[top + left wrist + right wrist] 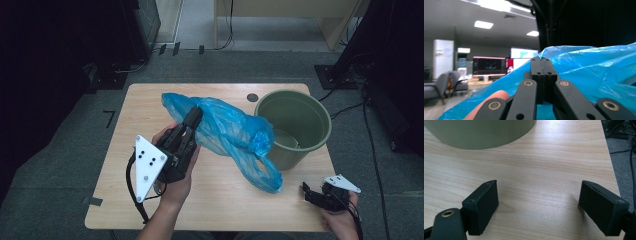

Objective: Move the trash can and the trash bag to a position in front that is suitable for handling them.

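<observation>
The blue plastic bag (235, 135), thin, crinkled and translucent, stretches diagonally across the wooden desk (215, 205) beside the round olive-green bin (295, 125). The left gripper (194, 116) pinches its upper-left end; the right gripper (307, 191) rests spread, empty.
</observation>
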`<state>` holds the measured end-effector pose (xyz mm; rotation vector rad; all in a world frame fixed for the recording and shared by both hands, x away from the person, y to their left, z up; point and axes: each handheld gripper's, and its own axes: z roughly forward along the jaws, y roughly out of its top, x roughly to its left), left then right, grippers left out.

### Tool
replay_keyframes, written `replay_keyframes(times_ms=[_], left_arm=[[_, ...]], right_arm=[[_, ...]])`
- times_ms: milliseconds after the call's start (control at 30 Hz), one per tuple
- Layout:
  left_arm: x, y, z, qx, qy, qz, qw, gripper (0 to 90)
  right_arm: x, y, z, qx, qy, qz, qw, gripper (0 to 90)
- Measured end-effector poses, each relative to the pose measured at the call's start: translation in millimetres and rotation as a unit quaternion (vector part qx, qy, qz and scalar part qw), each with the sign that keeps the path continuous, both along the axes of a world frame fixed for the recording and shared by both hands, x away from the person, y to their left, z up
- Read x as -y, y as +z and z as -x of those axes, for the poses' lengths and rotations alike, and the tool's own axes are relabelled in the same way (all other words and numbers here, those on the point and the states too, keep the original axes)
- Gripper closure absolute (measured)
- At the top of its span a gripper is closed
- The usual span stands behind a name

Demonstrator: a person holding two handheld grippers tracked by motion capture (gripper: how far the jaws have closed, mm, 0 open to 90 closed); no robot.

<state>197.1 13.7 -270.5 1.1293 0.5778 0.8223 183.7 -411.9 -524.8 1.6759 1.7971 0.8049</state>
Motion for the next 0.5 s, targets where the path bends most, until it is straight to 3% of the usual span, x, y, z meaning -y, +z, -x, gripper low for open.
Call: replay_keyframes(times_ms=[233, 300, 500], left_arm=[[9.6, 19.5, 9.3, 0.015, -0.044, 0.015, 0.9988, 90.0], [14.3, 26.0, 12.8, 0.018, -0.066, 0.022, 0.9974, 90.0], [27.6, 33.9, 15.9, 0.028, -0.095, 0.022, 0.9948, 90.0]], right_arm=[[0.1, 0.0, 0.0, 0.0, 0.0, 0.0, 1.0, 16.0], [-0.1, 0.0, 0.0, 0.0, 0.0, 0.0, 1.0, 16.0], [-0.2, 0.1, 0.1, 0.0, -0.001, 0.0, 1.0, 16.0]])
